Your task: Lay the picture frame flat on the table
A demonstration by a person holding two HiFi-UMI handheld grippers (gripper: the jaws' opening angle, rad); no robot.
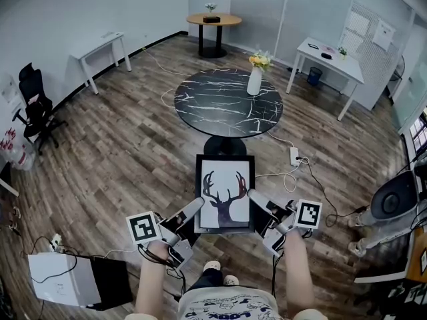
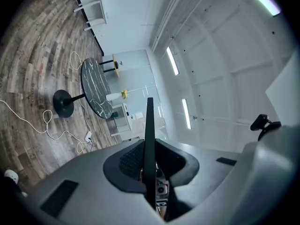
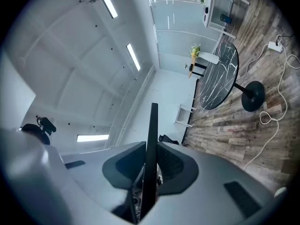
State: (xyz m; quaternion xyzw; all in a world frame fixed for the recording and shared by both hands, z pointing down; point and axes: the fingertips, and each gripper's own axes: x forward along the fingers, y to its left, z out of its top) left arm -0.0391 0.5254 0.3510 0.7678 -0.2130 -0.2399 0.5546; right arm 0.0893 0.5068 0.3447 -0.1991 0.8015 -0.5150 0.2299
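Note:
A black picture frame [image 1: 225, 192] with a deer-antler print hangs in the air in front of me, over the floor and short of the round black marble table [image 1: 228, 103]. My left gripper [image 1: 191, 213] is shut on its left edge, my right gripper [image 1: 259, 201] on its right edge. In the left gripper view the frame [image 2: 149, 144] shows edge-on as a thin dark bar pinched between the jaws. The right gripper view shows the same thin edge [image 3: 150, 158] clamped between its pads.
A white vase with yellow flowers [image 1: 255, 76] stands on the far right part of the marble table. A power strip and white cables [image 1: 293, 157] lie on the wooden floor by the table base. White desks line the walls; a box [image 1: 59, 279] sits at the lower left.

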